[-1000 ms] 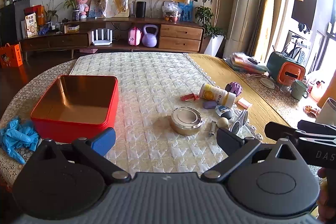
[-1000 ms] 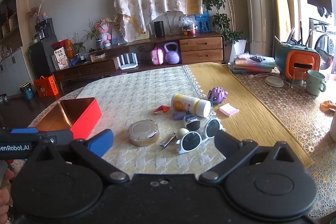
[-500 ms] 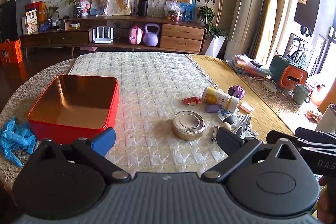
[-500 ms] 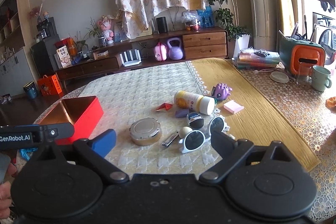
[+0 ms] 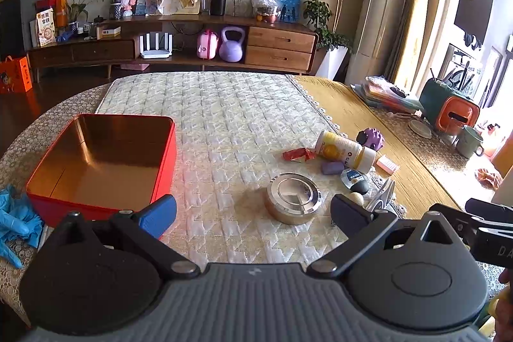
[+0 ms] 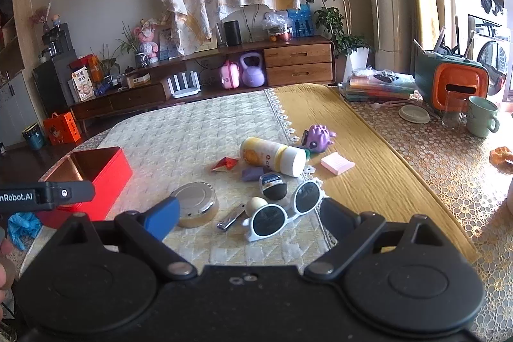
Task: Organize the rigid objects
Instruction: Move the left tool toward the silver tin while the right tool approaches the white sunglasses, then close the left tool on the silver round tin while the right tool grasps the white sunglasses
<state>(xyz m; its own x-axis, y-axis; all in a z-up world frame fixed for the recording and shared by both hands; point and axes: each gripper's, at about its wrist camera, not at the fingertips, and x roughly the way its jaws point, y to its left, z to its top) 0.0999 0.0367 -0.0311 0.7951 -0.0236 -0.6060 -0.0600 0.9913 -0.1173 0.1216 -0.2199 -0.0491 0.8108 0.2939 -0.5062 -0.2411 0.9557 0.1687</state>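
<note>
An open red tin [image 5: 96,207] with a gold inside sits on the left of the quilted mat. To its right lie a round metal tin [image 5: 293,202], a yellow bottle [image 5: 344,149] on its side, a red wrapper [image 6: 224,164], a purple toy [image 6: 315,135], a pink note pad [image 6: 336,162], white sunglasses [image 6: 285,213], a nail clipper [image 6: 231,220] and a small pale ball [image 6: 256,204]. My left gripper [image 5: 253,210] is open over the mat between the red tin and the metal tin. My right gripper [image 6: 248,213] is open, short of the sunglasses and clipper, holding nothing.
Blue gloves [image 5: 16,223] lie at the table's left edge beside the red tin. On the right stand a green mug [image 6: 481,116], an orange and green holder [image 6: 455,82] and stacked books [image 6: 378,85]. A sideboard lines the far wall.
Both grippers have moved forward a little toward the objects on the mat. The right jaws have narrowed slightly. Nothing on the table has moved.
</note>
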